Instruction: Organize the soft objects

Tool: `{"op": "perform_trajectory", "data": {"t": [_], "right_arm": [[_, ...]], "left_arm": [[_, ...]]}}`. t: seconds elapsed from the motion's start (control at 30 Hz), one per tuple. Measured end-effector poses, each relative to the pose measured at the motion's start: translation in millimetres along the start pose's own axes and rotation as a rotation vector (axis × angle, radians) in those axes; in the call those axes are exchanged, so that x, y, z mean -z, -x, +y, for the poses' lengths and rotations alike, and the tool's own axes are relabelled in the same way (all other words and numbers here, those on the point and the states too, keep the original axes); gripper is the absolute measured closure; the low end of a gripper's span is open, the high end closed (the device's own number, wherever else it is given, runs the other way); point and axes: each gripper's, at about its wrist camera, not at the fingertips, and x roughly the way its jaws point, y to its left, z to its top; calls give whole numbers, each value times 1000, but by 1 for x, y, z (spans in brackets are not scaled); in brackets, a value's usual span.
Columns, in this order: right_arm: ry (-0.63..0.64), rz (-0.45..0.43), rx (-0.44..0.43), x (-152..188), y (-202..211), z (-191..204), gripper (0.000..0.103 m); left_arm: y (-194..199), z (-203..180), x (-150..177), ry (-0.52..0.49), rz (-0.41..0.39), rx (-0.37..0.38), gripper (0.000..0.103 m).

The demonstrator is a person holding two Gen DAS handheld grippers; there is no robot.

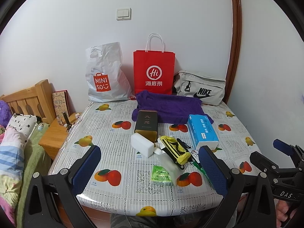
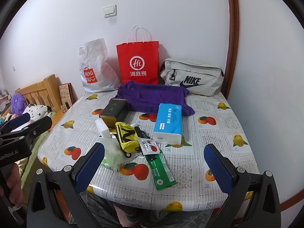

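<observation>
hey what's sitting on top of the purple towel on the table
The blue tissue pack overlaps the purple towel's front right corner, and the dark tin covers its front left edge. What lies under the towel is hidden.

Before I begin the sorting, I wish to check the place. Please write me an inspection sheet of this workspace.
Surface: table under a fruit-print cover, set against the wall.
Job's things: purple towel at the back; blue tissue pack; white sponge block; yellow-black pouch; green tissue packet.
Clutter: dark tin; green sachet; red paper bag, white plastic bag and grey Nike bag along the wall.
Grippers: left gripper and right gripper both hold nothing, jaws wide open.
Cables: nothing seen.
Surroundings: wooden bed with bedding at left; light switch; wooden door frame.
</observation>
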Motion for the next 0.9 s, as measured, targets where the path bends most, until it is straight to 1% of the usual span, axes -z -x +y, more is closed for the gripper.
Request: {"op": "perform_trajectory", "data": {"t": [0.2,0.43,0.57,0.67,0.73,0.8,0.9], "right_arm": [[16,-3,-19,2,-3,2,0],[16,21,-28,5,-18,0,0],[7,24,-24,9,-28,-6,0],[-3,11,-27,14,-38,-11,0],[-5,15,-22,18,-49,-15,0],[-6,34,-19,23,-63,-17,0],[4,68,-25,32,-84,-19,0]], "left_arm": [[0,0,1,-2,0,-3,0],[-11,2,4,-7,11,1,0],[-25,2,9,-3,34,6,0],[-43,8,14,24,58,-17,0],[-54,12,17,44,74,-11,0],[-65,16,22,62,84,-1,1],[-78,19,30,47,98,17,1]]}}
